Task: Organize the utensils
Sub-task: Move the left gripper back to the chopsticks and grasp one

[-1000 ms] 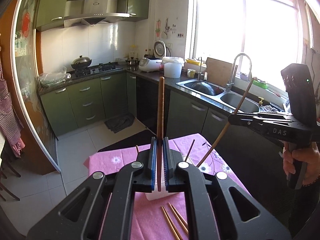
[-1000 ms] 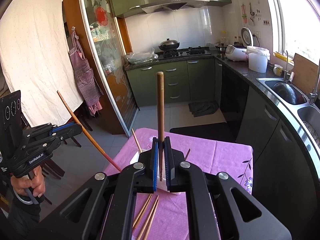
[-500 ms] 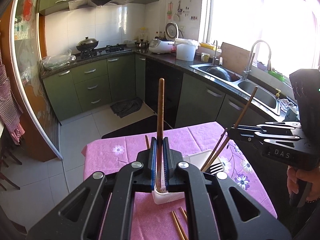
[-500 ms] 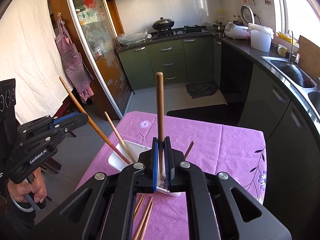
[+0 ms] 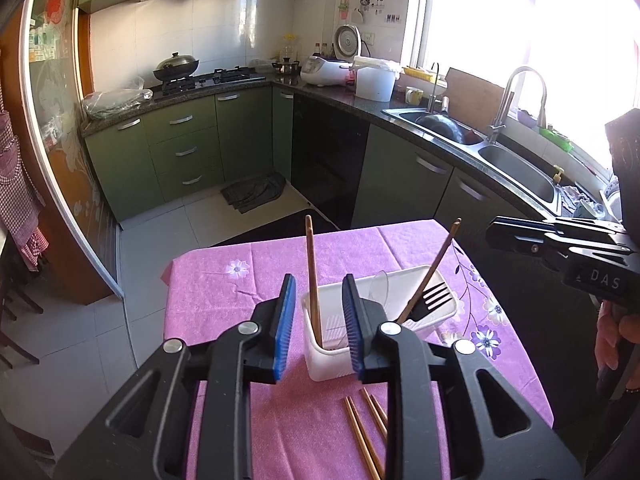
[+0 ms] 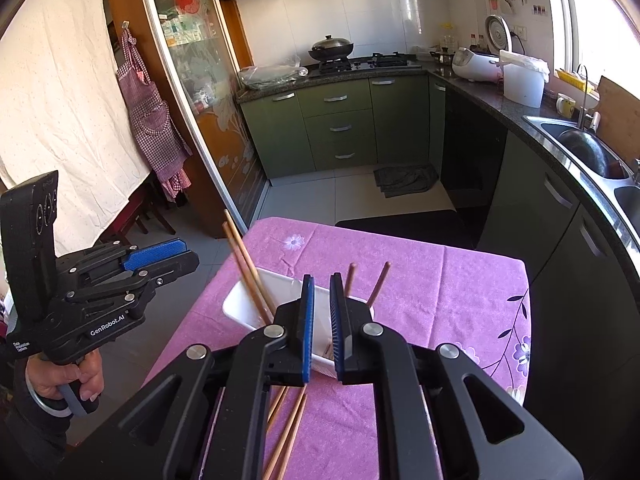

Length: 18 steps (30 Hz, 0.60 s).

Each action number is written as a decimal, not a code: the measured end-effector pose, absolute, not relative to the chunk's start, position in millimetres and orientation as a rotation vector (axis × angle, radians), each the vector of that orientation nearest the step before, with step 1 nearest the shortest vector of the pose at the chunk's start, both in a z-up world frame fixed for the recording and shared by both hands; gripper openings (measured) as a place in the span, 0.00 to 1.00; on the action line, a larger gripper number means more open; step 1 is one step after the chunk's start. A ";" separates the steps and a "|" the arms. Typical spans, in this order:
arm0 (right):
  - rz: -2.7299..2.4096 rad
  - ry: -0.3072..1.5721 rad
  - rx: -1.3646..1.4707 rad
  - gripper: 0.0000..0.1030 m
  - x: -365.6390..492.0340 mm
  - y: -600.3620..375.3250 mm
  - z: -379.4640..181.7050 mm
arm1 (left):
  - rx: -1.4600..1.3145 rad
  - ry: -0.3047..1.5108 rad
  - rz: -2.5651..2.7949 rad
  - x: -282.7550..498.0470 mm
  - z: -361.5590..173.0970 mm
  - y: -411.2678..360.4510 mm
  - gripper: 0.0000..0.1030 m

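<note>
A white utensil holder (image 5: 340,344) stands on the purple tablecloth (image 5: 224,280). A brown chopstick (image 5: 313,276) stands upright in its near compartment, and another chopstick (image 5: 434,268) leans in it beside a black fork (image 5: 434,298). My left gripper (image 5: 318,320) is open, its jaws on either side of the upright chopstick without touching it. In the right wrist view, my right gripper (image 6: 322,322) is open and empty over the holder (image 6: 248,308), where two chopsticks (image 6: 246,260) lean at the left. Several chopsticks (image 5: 366,432) lie loose on the cloth.
The table's far edge drops to a tiled floor (image 5: 200,216). Green cabinets (image 5: 180,152), a stove with a wok (image 5: 176,66) and a sink (image 5: 516,164) line the walls. The other gripper shows at the right of the left wrist view (image 5: 560,248) and at the left of the right wrist view (image 6: 120,280).
Both grippers lowered their chopsticks into the white holder and opened, so the chopsticks now stand in the holder on their own. Both views tilted down toward the table.
</note>
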State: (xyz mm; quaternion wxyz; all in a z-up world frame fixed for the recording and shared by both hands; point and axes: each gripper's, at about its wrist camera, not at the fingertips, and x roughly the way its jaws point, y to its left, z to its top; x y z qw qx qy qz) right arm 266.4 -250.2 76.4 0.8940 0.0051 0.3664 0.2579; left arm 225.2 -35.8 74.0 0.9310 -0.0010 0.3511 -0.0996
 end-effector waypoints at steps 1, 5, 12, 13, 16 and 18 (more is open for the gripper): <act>0.541 0.749 0.013 0.09 258.4 -253.2 80.9 | -0.003 0.719 -0.203 219.7 75.8 -34.6 0.22; 0.545 0.728 -0.008 0.19 223.9 -264.0 84.8 | -0.024 0.781 -0.212 198.2 66.7 -30.8 0.26; 0.512 0.852 -0.088 0.26 181.5 -283.8 24.3 | -0.076 0.979 -0.242 167.8 -3.3 -29.6 0.26; 0.498 0.870 -0.097 0.26 178.3 -287.0 11.7 | -0.076 1.005 -0.244 164.5 -14.7 -31.4 0.26; 0.461 0.924 -0.136 0.26 169.6 -291.9 -26.7 | -0.072 1.068 -0.240 156.6 -47.3 -39.3 0.26; 0.467 0.965 -0.134 0.26 165.2 -294.8 -51.0 | -0.087 1.114 -0.248 155.1 -66.7 -44.8 0.26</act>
